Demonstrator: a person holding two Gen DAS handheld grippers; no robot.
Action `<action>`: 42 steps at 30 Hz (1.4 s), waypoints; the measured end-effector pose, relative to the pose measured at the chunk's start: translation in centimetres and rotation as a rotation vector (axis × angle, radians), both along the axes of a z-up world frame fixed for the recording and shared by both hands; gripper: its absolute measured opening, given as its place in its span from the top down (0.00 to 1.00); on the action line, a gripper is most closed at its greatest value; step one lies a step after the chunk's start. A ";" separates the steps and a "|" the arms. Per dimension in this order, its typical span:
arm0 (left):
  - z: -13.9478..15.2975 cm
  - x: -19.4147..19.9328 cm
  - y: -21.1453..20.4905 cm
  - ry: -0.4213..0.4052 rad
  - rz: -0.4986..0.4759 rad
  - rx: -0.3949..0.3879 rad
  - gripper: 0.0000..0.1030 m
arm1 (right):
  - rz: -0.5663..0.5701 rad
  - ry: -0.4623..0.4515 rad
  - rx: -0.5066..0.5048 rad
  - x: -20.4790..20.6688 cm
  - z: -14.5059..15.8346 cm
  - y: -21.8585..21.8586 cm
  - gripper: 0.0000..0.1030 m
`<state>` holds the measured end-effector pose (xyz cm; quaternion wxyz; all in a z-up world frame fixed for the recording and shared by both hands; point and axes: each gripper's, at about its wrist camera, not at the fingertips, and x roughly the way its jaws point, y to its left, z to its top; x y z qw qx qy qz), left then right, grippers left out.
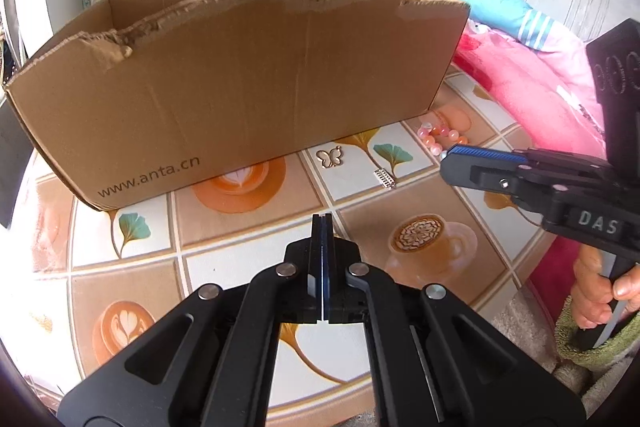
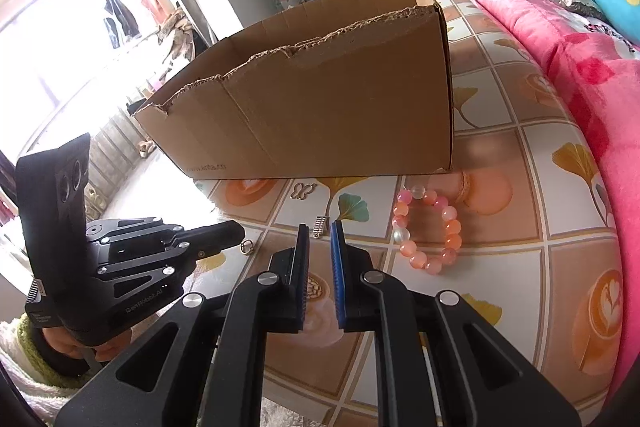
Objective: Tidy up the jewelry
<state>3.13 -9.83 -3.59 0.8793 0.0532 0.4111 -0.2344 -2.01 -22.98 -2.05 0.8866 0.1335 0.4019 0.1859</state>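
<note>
Beside box (image 2: 320, 99); beaded bracelet (image 2: 430, 229).

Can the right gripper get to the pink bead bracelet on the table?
Probably yes. The bracelet lies flat on the table, just ahead and to the right of the right gripper. Nothing sits between them, and the box stands farther back. Its jaws stand slightly apart, holding nothing.

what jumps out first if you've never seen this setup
The big torn-edged cardboard box dominates, standing at the back of a table covered in a coffee-and-leaf print cloth. In front of its right end lies a pink and orange bead bracelet, with a butterfly charm and a small silver clasp to its left. The left hand-held gripper is shut on nothing; the right hand-held gripper hangs slightly open above the clasp.
</note>
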 end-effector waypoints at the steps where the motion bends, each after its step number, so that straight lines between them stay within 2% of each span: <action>1: 0.2 -0.2 0.1 -0.008 -0.011 -0.008 1.00 | 0.001 0.002 0.000 0.0 0.0 0.0 0.89; 5: 0.5 -0.8 0.0 -0.024 -0.069 0.003 0.85 | 0.005 0.008 0.003 0.2 -0.2 0.0 0.89; 8: 0.3 -1.2 -0.7 -0.042 -0.115 0.050 0.83 | 0.007 0.013 0.004 0.3 -0.4 0.0 0.89; 14: -0.6 -0.7 -1.2 -0.034 -0.141 0.117 0.83 | 0.011 0.015 0.002 0.2 -0.4 0.1 0.89; 18: -0.6 -0.2 -1.0 -0.017 -0.140 0.115 0.83 | 0.004 0.017 0.005 0.2 -0.5 0.0 0.89; 25: -0.4 0.2 -1.8 0.030 -0.047 0.116 0.83 | -0.001 0.022 0.003 0.3 -0.7 0.1 0.89; 29: -0.5 -0.2 -2.4 0.010 0.001 0.143 0.83 | -0.004 0.021 0.004 0.3 -0.7 0.1 0.89; 31: -0.5 -0.1 -2.6 0.010 0.011 0.141 0.85 | -0.007 0.018 0.003 0.3 -0.7 0.0 0.89; 32: -0.5 -0.2 -2.7 0.010 0.013 0.141 0.90 | -0.008 0.016 0.003 0.3 -0.6 0.0 0.89; 42: -0.3 -0.1 -1.6 0.013 0.028 0.098 0.90 | -0.016 -0.004 -0.013 -0.1 0.0 -0.1 0.89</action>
